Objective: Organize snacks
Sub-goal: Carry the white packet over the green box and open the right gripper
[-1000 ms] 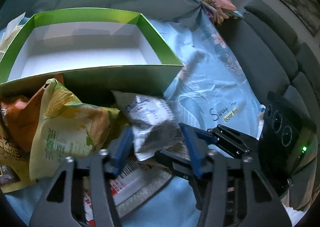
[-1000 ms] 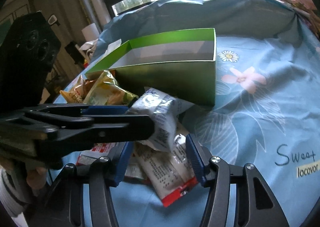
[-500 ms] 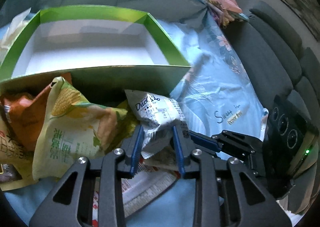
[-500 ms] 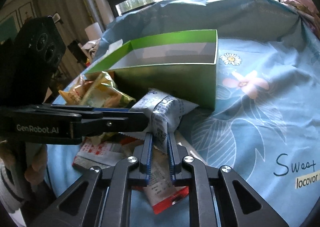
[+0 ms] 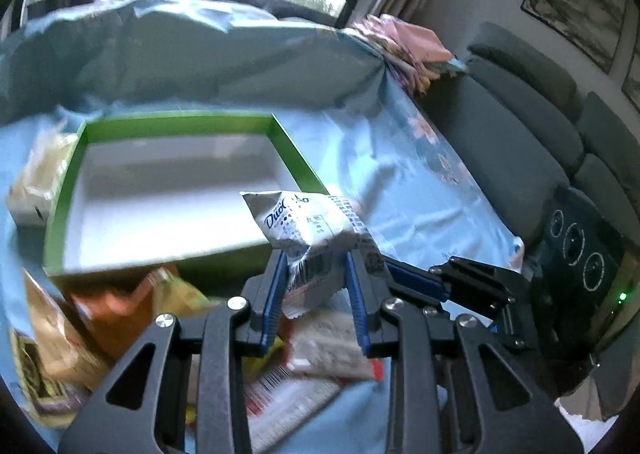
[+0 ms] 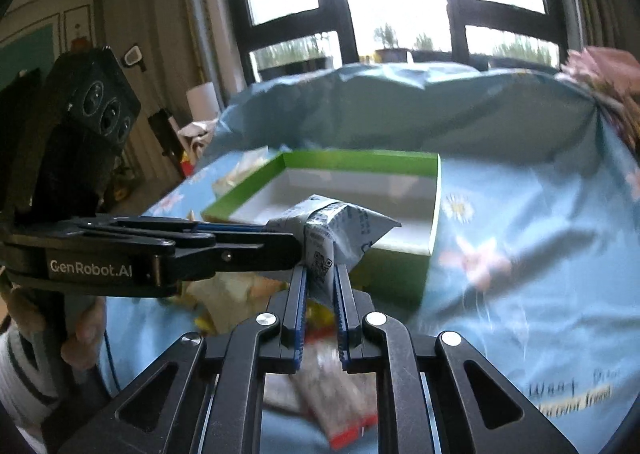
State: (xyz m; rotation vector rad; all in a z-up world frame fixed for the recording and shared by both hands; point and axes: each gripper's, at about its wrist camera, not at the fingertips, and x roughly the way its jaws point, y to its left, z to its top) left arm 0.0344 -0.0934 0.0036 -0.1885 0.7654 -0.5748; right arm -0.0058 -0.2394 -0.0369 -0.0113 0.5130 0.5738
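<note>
A small white-and-blue snack packet [image 5: 312, 230] is held in the air by both grippers, in front of the near wall of the empty green box [image 5: 68, 190]. My left gripper [image 5: 316, 286] is shut on the packet's lower end. My right gripper [image 6: 320, 282] is shut on the same packet [image 6: 340, 226] at its seam, and its fingers [image 5: 416, 282] reach in from the right in the left wrist view. The left gripper also shows in the right wrist view [image 6: 240, 242], coming from the left. The green box [image 6: 432, 210] lies just beyond the packet.
Several other snack bags [image 5: 120, 310] lie piled on the blue floral cloth [image 5: 400, 190] in front of the box. A red-edged packet [image 6: 344, 414] lies below the right gripper. A grey sofa [image 5: 520, 142] stands at the right. A paper bag [image 5: 36, 182] sits left of the box.
Both grippers closed on the white packet, then lifted it off the pile. The views now sit higher and the packet hangs level with the box's near wall.
</note>
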